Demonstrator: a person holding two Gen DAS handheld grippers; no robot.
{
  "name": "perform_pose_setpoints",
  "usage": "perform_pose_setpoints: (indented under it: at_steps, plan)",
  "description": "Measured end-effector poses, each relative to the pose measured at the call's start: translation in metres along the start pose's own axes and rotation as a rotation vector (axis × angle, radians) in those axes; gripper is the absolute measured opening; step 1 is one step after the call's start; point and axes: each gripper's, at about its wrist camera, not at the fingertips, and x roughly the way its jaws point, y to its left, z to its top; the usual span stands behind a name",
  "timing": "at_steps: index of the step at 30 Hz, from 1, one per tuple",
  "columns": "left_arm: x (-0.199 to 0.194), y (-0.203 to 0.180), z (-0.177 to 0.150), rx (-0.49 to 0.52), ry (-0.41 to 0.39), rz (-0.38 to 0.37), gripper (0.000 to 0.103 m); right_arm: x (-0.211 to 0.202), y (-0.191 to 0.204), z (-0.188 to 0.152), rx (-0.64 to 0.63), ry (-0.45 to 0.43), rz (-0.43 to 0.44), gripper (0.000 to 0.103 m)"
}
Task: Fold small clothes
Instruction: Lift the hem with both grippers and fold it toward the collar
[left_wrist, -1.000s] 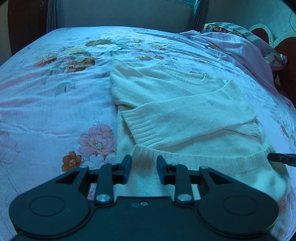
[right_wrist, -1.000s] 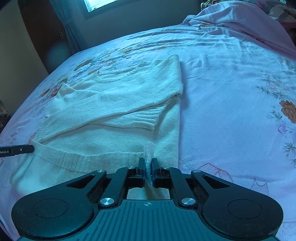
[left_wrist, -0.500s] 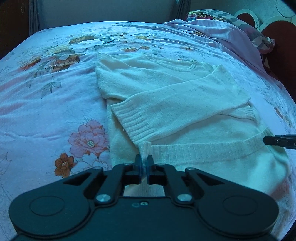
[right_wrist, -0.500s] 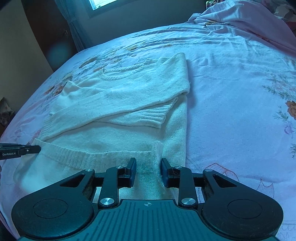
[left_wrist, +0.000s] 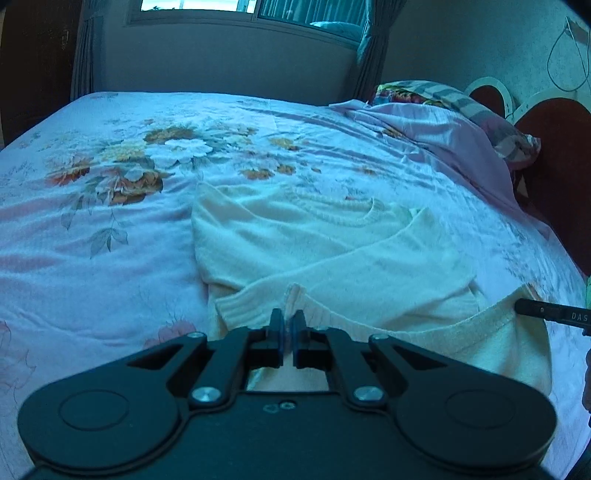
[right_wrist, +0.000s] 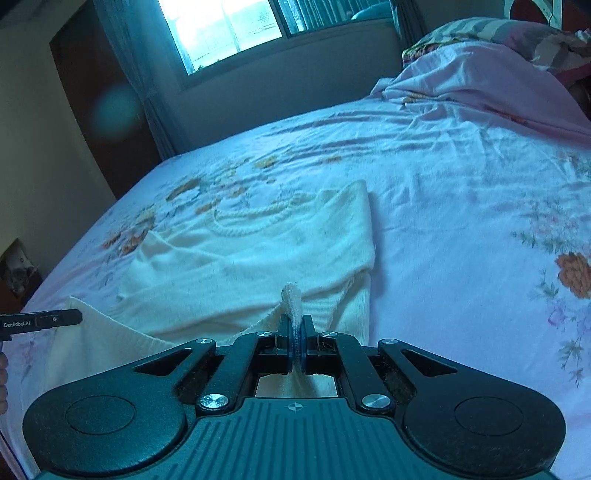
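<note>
A cream knit sweater (left_wrist: 332, 251) lies on the bed with both sleeves folded across its chest; it also shows in the right wrist view (right_wrist: 258, 254). My left gripper (left_wrist: 287, 325) is shut on the ribbed bottom hem at the sweater's left corner. My right gripper (right_wrist: 296, 332) is shut on the hem at the right corner, a tuft of knit sticking up between its jaws. Both hold the hem lifted off the bed, over the lower body. The right gripper's tip (left_wrist: 550, 314) shows in the left view, the left gripper's tip (right_wrist: 40, 321) in the right view.
The bed has a pink floral sheet (left_wrist: 92, 240). A bunched pink blanket (left_wrist: 443, 136) and striped pillow (left_wrist: 461, 99) lie at the far right by the headboard (left_wrist: 554, 147). A window (right_wrist: 229, 29) and curtains stand beyond the bed.
The right gripper, open half a second ago, has shut on the hem again. Both grippers have lifted the hem and carried it forward over the sweater; the views now tilt upward.
</note>
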Motion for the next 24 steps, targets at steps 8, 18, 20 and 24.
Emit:
perform_pose_setpoints:
  at_steps: [8,18,20,24]
  plan:
    - [0.041,0.008,0.054,-0.062,-0.078,0.050,0.002,0.044,-0.010,0.056,0.013,-0.061,-0.015,0.003]
    - [0.134,0.021,0.114,-0.079,-0.088,0.109,0.002,0.144,-0.036,0.117,0.054,-0.071,-0.069,0.003]
    - [0.150,0.025,0.120,-0.084,-0.082,0.121,0.002,0.162,-0.039,0.123,0.047,-0.068,-0.087,0.003]
    - [0.180,0.034,0.121,-0.100,-0.051,0.145,0.002,0.194,-0.050,0.130,0.050,-0.046,-0.119,0.003]
